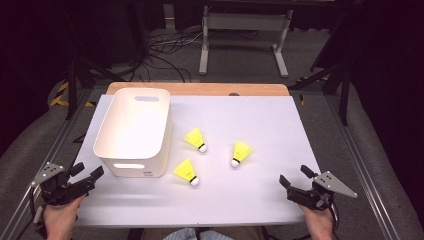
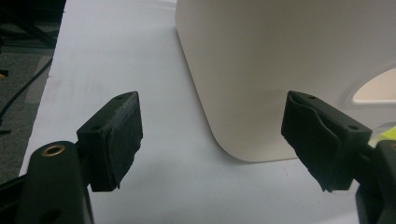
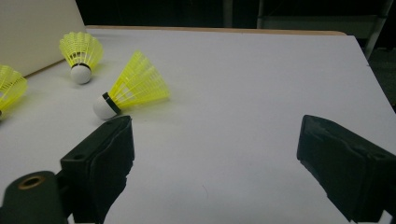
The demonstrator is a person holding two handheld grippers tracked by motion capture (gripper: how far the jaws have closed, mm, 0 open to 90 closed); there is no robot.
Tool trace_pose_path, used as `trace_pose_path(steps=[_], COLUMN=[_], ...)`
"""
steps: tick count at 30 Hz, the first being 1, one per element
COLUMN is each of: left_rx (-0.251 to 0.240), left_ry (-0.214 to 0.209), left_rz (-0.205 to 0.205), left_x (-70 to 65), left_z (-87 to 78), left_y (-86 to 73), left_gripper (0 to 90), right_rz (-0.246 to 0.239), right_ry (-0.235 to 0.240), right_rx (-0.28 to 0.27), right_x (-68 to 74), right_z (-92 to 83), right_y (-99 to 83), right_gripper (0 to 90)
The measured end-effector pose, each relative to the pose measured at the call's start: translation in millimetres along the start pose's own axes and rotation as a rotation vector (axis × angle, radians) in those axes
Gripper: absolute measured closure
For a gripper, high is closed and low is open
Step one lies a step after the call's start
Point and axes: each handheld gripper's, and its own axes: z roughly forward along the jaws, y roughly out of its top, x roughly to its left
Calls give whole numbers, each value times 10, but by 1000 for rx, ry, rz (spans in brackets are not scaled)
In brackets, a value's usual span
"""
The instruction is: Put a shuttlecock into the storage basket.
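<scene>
Shuttlecocks, three yellow ones with white tips, lie on the bench just right of the white bin: one nearest the bin, one toward the front, one farthest right. The left gripper rests at the front left corner near the bin, released and empty. The right gripper sits front right, well apart from the shuttlecocks, likewise released.

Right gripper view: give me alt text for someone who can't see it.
The right tool hangs open and empty over the white table. Three yellow shuttlecocks lie ahead at upper left: nearest, farther, third at the frame's edge, by the white bin.
</scene>
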Motion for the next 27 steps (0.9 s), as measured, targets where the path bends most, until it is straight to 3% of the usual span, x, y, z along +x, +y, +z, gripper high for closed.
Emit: trace_pose_path(steps=[19, 23, 27], left_rx=[0, -10, -6], left_ry=[-6, -29, -22], left_rz=[9, -15, -14], left_x=[-16, -19, -18], left_z=[-16, -30, -32], left_y=[-5, -6, -6], left_gripper=[211, 207, 207], right_rz=[20, 20, 17], right_ry=[8, 10, 12], right_rx=[-10, -8, 3], right_x=[14, 21, 25], right_z=[-6, -8, 4], right_y=[12, 11, 10], right_gripper=[115, 117, 119])
